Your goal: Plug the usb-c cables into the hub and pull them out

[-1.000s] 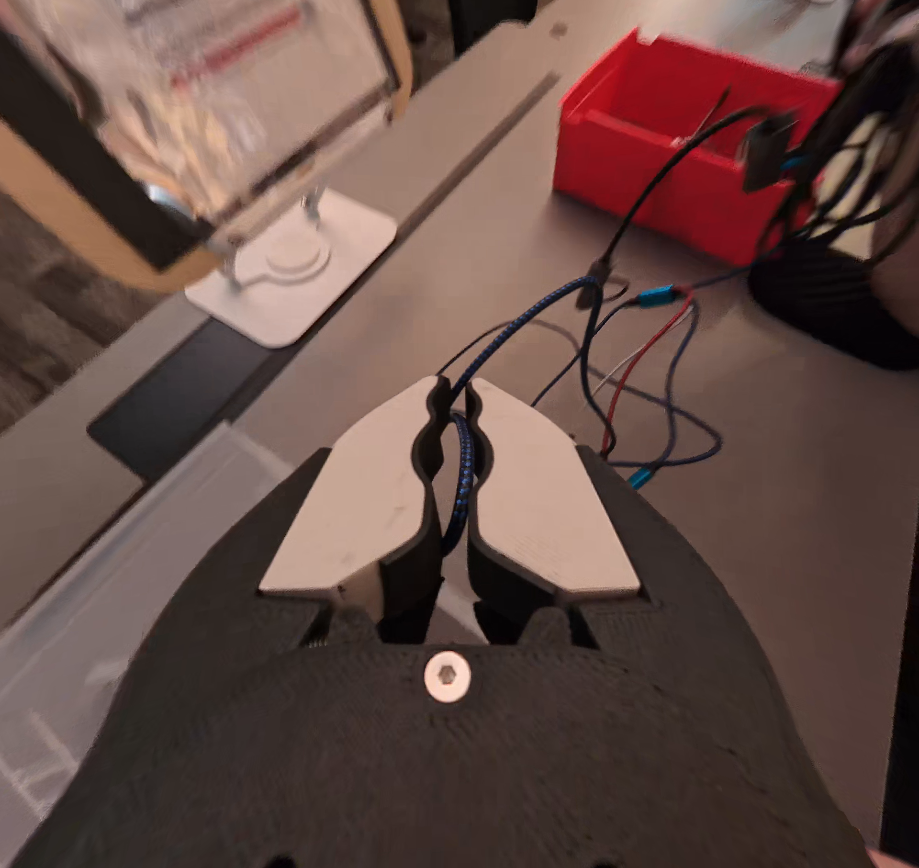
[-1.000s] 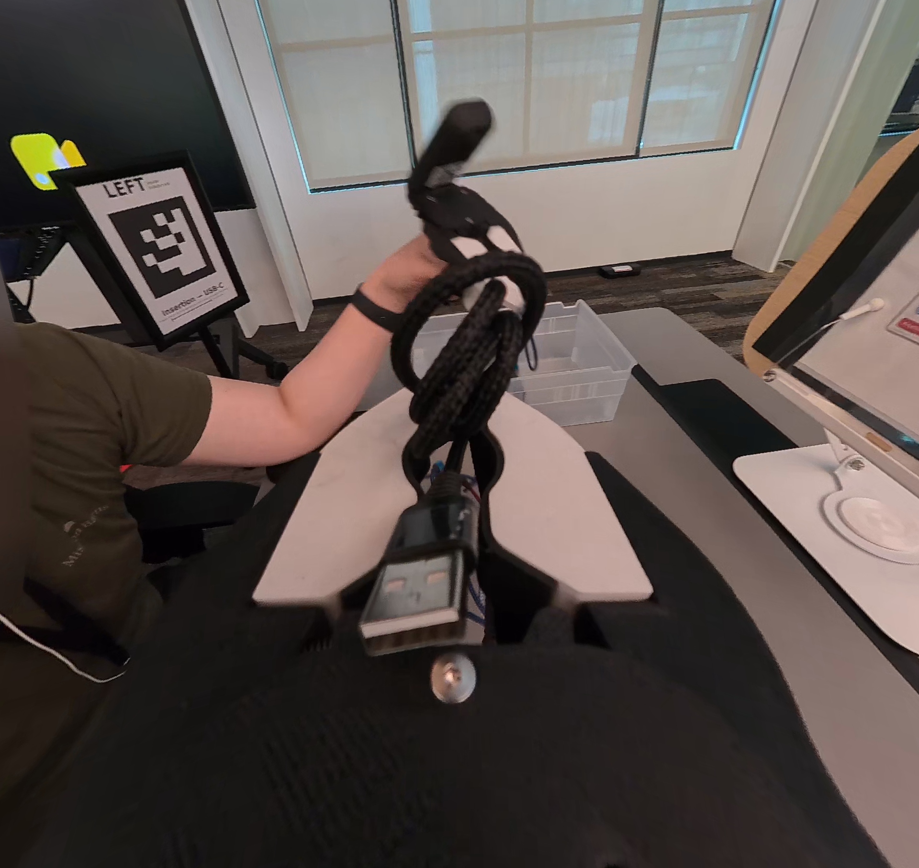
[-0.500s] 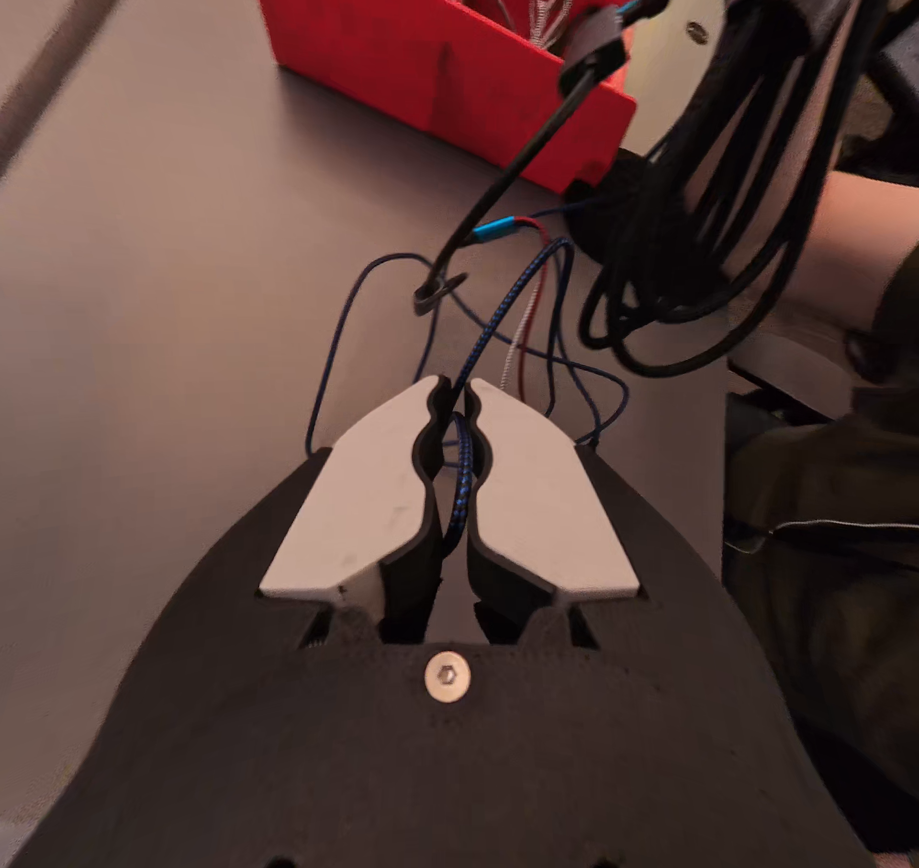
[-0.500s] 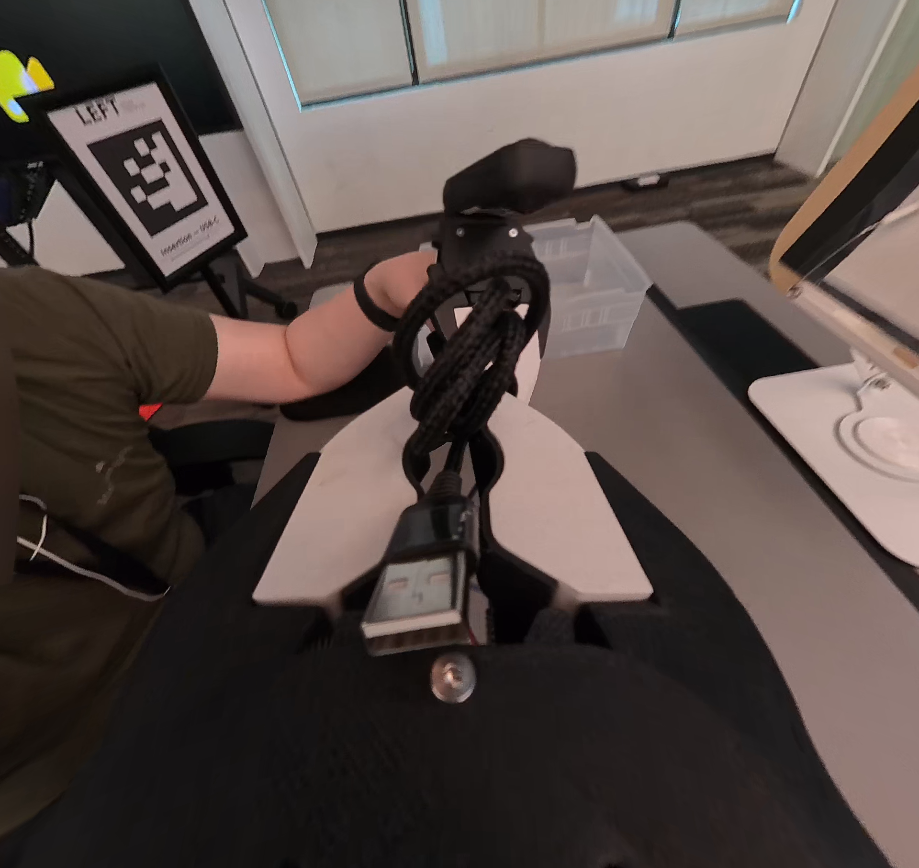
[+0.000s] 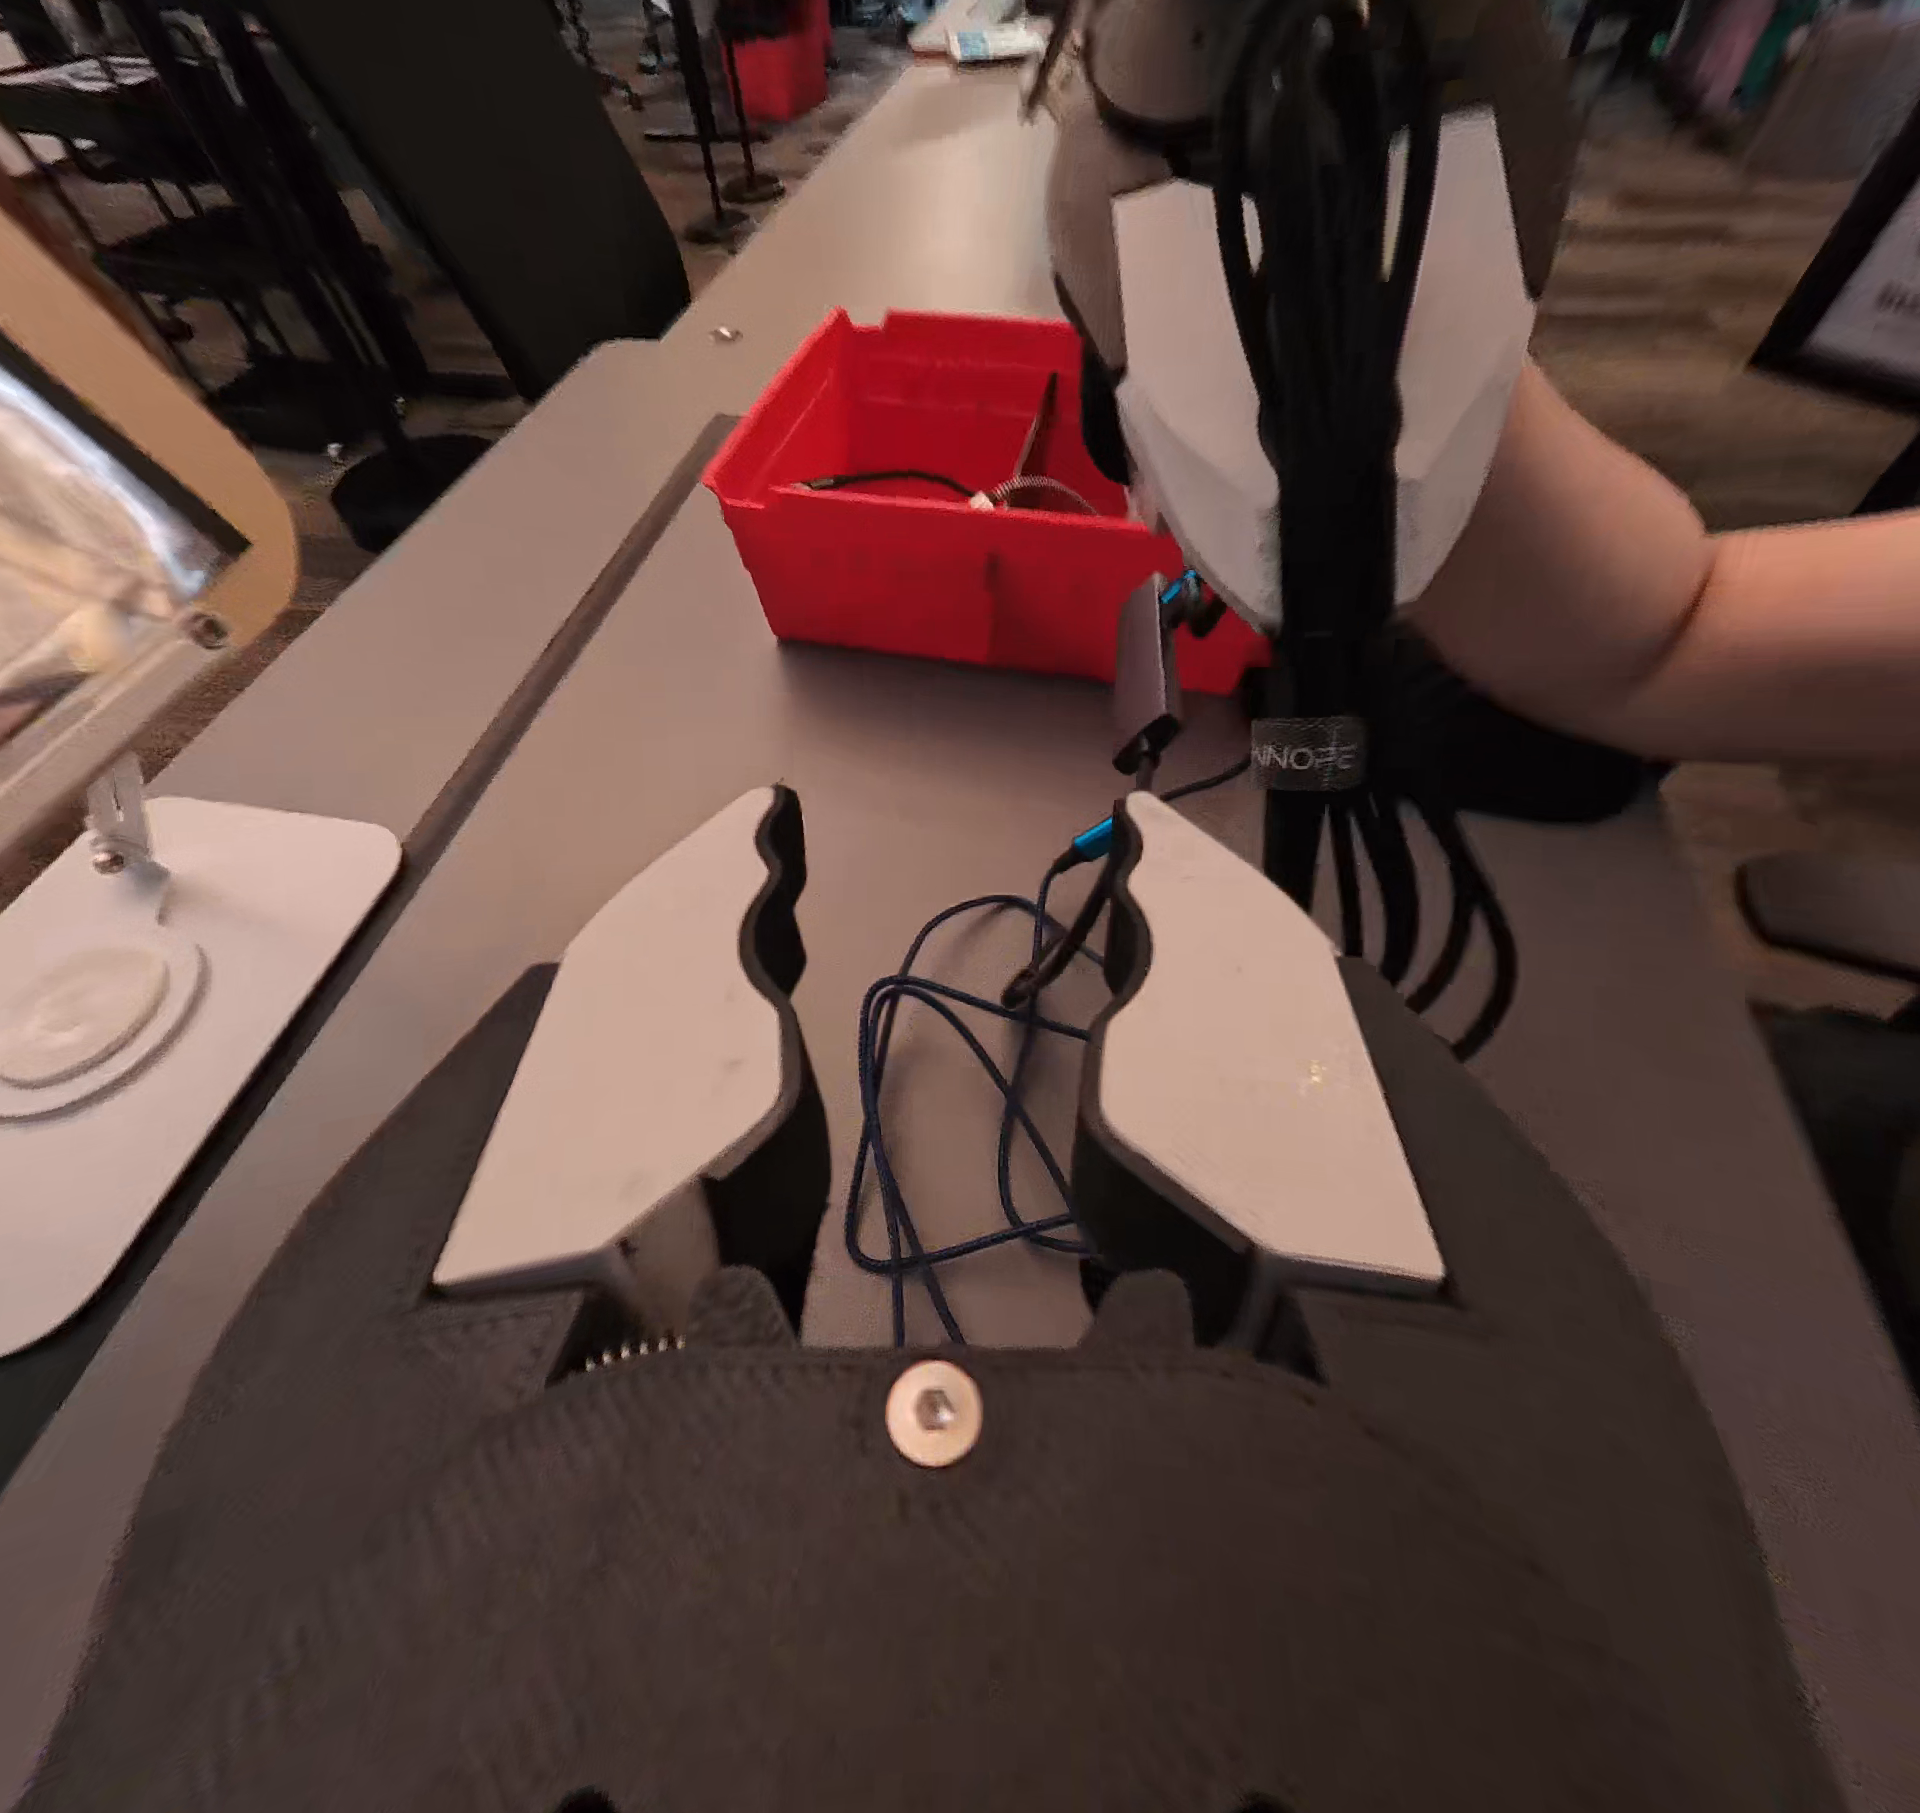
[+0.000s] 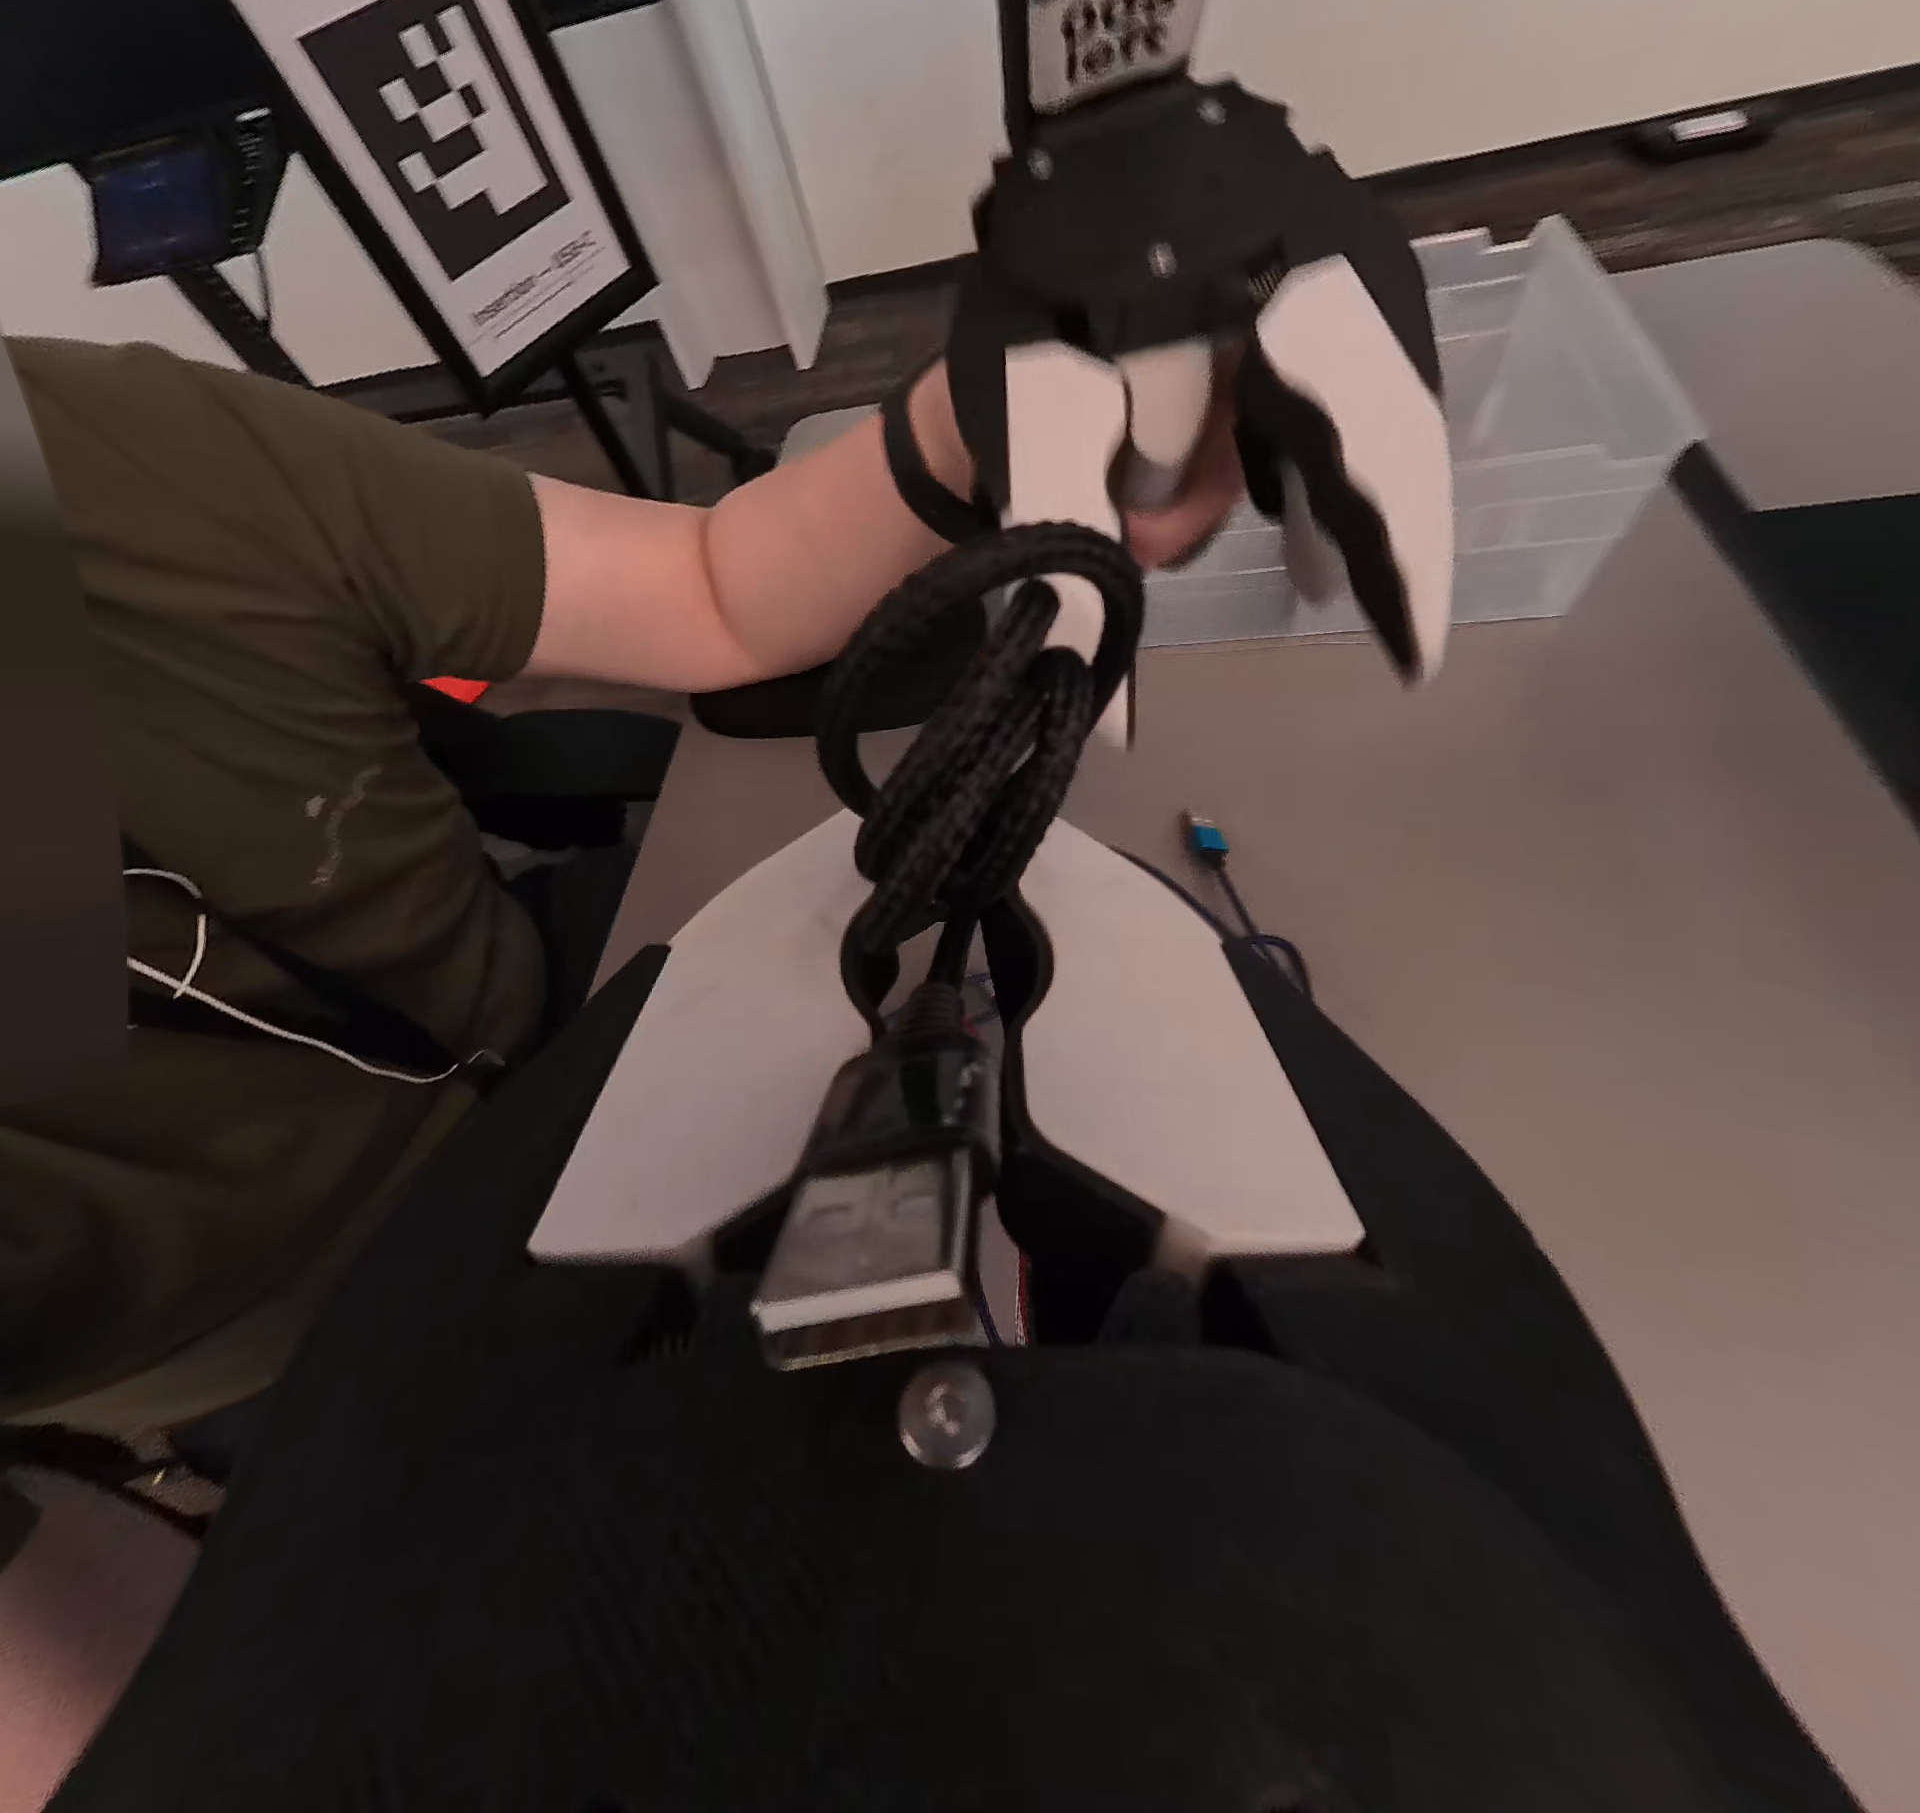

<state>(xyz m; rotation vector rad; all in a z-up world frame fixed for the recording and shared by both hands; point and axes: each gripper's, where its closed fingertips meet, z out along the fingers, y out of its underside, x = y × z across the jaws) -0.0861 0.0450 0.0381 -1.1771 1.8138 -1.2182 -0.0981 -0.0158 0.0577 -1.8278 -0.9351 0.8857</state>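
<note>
My left hand-held gripper [image 5: 961,828] stands wide and empty, low in the left wrist view. Between its fingers, on the grey table [image 5: 623,724], lies a loose tangle of thin blue cable [image 5: 935,1088]; one blue-tipped plug [image 5: 1091,841] shows just beside the right finger.

My right hand-held gripper [image 6: 951,942] is clamped narrow on a coiled black braided cable [image 6: 966,724]. A wide flat metal plug [image 6: 868,1254] on that cable points back toward the camera, lower centre of the right wrist view. In the left wrist view the coil hangs down at upper right, with a small grey block [image 5: 1143,662], probably the hub, dangling beside it above the table.

A red bin [image 5: 935,496] holding further leads sits at centre frame.

Assessment: I see no plug seated in the hub, though its ports are too small to read. Insertion and withdrawal both appear outstanding; the blue cable must first be picked up.
</note>
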